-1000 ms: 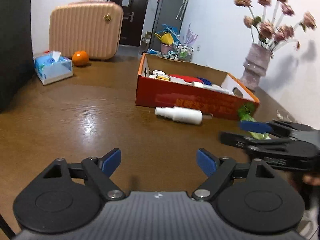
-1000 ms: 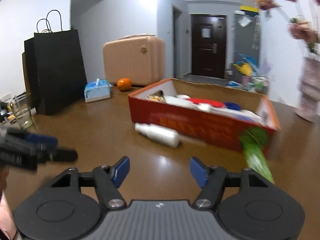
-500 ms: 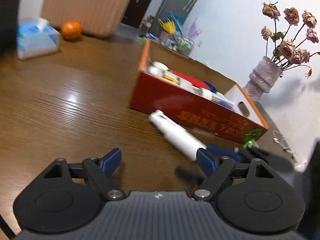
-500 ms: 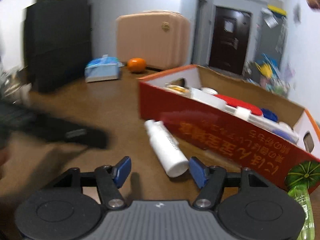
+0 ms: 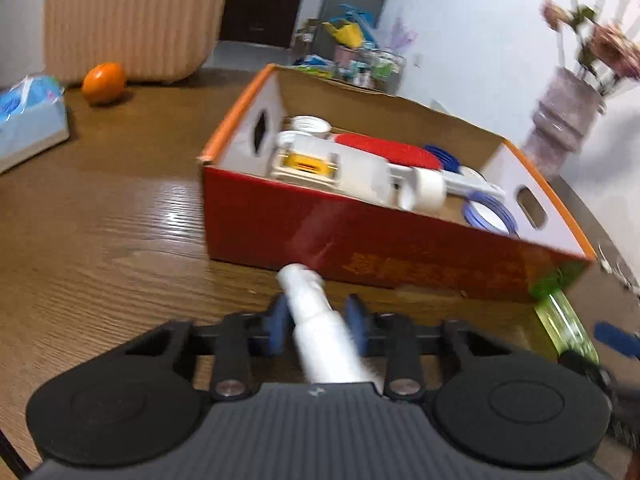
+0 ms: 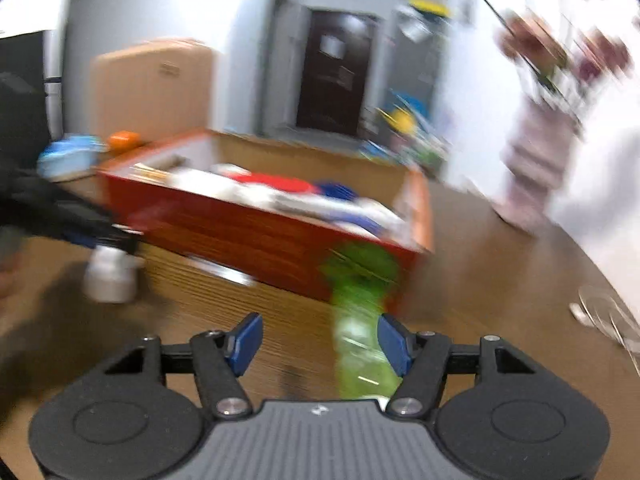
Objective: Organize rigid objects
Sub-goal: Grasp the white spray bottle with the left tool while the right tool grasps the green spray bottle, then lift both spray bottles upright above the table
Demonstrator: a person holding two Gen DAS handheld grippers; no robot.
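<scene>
In the left wrist view, the left gripper [image 5: 318, 326] sits at the lower centre of the frame with its blue pads [image 5: 277, 328] pressed against both sides of a white bottle [image 5: 320, 332], so it is clamped on that bottle. The bottle points up-frame toward the red cardboard box [image 5: 360, 244], its narrow nozzle end just short of the box's front wall. The box fills the middle of the frame (its inside holds white containers, a red lid and blue rings, packed close). At the lower right a green bottle [image 5: 566, 326] lies on the wooden table [image 5: 100, 240], its top at the box's right front corner, with a blue pad of the right gripper [image 5: 616, 344] just beside it. An orange [image 5: 103, 82] and a beige suitcase [image 5: 132, 16] sit at the upper left, a tissue pack [image 5: 28, 116] at the left edge, and a vase of flowers [image 5: 568, 112] at the upper right.

The right wrist view is heavily blurred. The right gripper [image 6: 320, 342] occupies the lower centre, its fingers spread apart, and the green bottle [image 6: 360, 336] lies between them, closer to the right-hand pad; whether that pad touches it cannot be told. The red cardboard box [image 6: 248, 236] spans the middle of the frame. At the left edge the left gripper [image 6: 92, 232] holds the white bottle [image 6: 110, 276].
</scene>
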